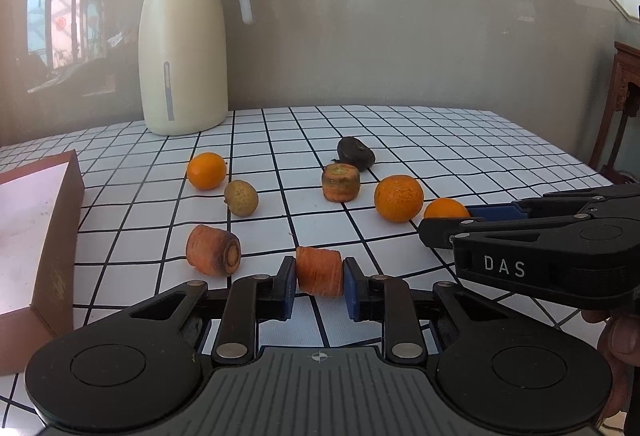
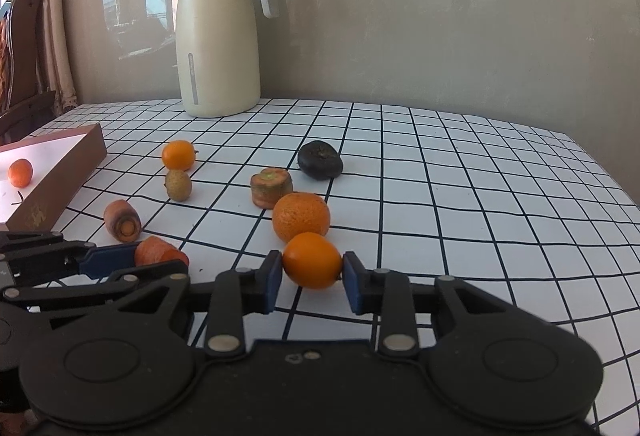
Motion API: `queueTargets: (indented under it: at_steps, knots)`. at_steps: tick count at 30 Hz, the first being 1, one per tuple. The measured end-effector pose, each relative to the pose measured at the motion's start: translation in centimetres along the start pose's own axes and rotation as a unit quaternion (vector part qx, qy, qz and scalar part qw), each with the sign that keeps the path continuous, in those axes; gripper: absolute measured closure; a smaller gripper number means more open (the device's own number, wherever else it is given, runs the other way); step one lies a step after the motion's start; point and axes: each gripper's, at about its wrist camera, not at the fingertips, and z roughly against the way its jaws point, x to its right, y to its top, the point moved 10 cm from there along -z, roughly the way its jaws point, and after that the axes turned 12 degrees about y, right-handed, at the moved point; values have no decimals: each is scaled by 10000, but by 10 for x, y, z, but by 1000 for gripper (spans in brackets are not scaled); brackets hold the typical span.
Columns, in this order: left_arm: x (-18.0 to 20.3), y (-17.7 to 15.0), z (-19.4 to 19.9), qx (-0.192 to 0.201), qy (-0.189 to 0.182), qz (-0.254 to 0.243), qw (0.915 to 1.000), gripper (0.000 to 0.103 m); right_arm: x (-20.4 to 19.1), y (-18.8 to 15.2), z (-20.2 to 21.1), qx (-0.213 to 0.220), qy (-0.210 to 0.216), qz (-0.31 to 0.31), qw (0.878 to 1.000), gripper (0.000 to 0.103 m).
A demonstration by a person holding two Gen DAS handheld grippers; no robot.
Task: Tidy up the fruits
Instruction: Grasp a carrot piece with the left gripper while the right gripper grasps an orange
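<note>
My left gripper (image 1: 319,282) is shut on a short carrot piece (image 1: 320,271) that rests low over the checked tablecloth. My right gripper (image 2: 313,272) is shut on a small smooth orange (image 2: 312,260); in the left wrist view that gripper (image 1: 460,218) comes in from the right, with the orange (image 1: 445,208) partly hidden. Loose on the cloth lie a rough mandarin (image 2: 301,216), another carrot piece (image 1: 213,250), a carrot stub with a green top (image 1: 340,181), a brownish round fruit (image 1: 241,198), a small orange (image 1: 206,170) and a dark fruit (image 1: 355,153).
A brown box (image 2: 56,191) with a white inside stands at the left and holds one small orange (image 2: 20,172). A cream jug (image 1: 184,47) stands at the back by the wall. A dark wooden chair (image 2: 22,47) is at the far left.
</note>
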Motion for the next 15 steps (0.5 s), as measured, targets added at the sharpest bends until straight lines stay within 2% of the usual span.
queueTargets:
  at_steps: [6, 15]
  knots:
    - [-9, 2, 9, 67, 21, 18, 10000, 79, -5, 2, 4, 36, -32, 53, 10000, 79]
    - [-14, -6, 6, -68, 36, -5, 10000, 79, -12, -3, 0, -91, -42, 122, 9999, 79]
